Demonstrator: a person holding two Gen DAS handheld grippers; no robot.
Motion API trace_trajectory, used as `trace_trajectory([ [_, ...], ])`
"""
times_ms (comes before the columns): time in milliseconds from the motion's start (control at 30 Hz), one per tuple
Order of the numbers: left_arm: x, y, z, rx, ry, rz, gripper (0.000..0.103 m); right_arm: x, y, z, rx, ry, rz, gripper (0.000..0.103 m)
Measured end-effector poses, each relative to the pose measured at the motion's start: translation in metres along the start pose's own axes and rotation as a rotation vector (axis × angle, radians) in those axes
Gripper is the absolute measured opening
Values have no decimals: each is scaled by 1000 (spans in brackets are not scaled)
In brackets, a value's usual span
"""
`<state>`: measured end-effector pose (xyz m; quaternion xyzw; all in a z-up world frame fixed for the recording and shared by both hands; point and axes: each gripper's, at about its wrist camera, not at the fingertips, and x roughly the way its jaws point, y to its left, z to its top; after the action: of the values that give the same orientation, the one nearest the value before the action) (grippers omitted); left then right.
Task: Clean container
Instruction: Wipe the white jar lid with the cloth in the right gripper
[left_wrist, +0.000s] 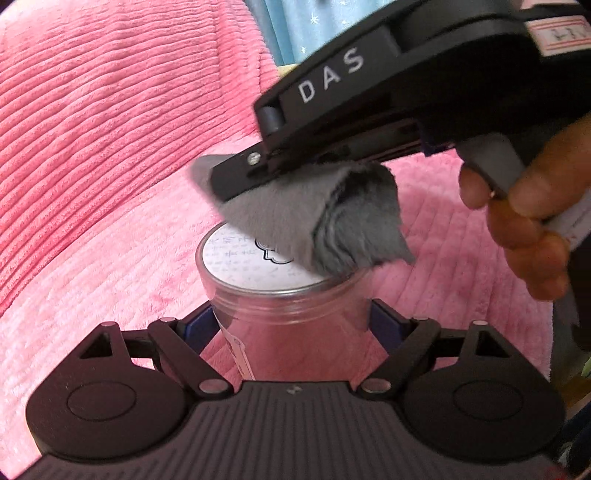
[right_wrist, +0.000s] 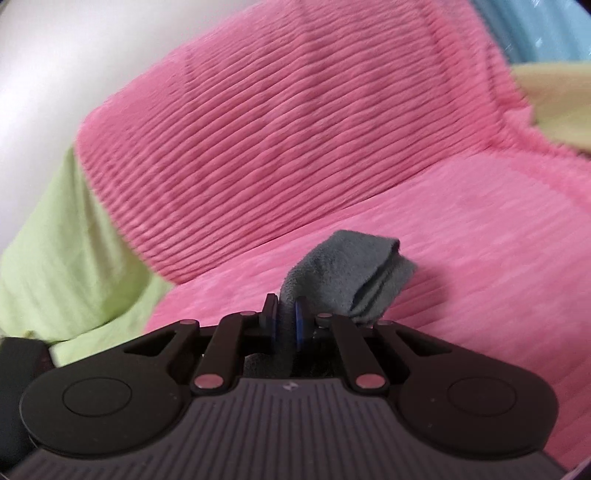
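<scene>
Item: clear plastic container (left_wrist: 291, 317), white printed lid, upright over pink ribbed blanket (left_wrist: 92, 155). We log left gripper (left_wrist: 291, 321) clamped on its sides, blue pads touching wall. Right gripper (right_wrist: 286, 319) clenched on folded grey cloth (right_wrist: 347, 277); in left view cloth (left_wrist: 325, 221) rests on lid's far right edge. Hand (left_wrist: 524, 221) grips right tool handle. Green fabric (right_wrist: 55, 258) beside blanket
</scene>
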<state>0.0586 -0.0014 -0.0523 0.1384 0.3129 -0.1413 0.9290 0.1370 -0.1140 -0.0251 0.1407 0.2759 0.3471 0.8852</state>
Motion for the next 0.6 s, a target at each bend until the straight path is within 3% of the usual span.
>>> trace_trajectory([
  [233, -2, -1, 0, 26, -5, -2, 86, -31, -25, 11, 103, -23, -53, 8],
  [300, -2, 1, 0, 25, -5, -7, 86, -46, -32, 14, 106, -31, 4, 8],
  [400, -2, 3, -1, 35, -8, -9, 86, -60, -36, 14, 102, -7, 172, 8],
  [500, -3, 2, -2, 44, -10, -10, 86, -63, -30, 13, 53, 59, 305, 8],
  [600, -1, 2, -1, 65, -17, -9, 86, -54, -15, 11, -19, 148, 368, 8],
])
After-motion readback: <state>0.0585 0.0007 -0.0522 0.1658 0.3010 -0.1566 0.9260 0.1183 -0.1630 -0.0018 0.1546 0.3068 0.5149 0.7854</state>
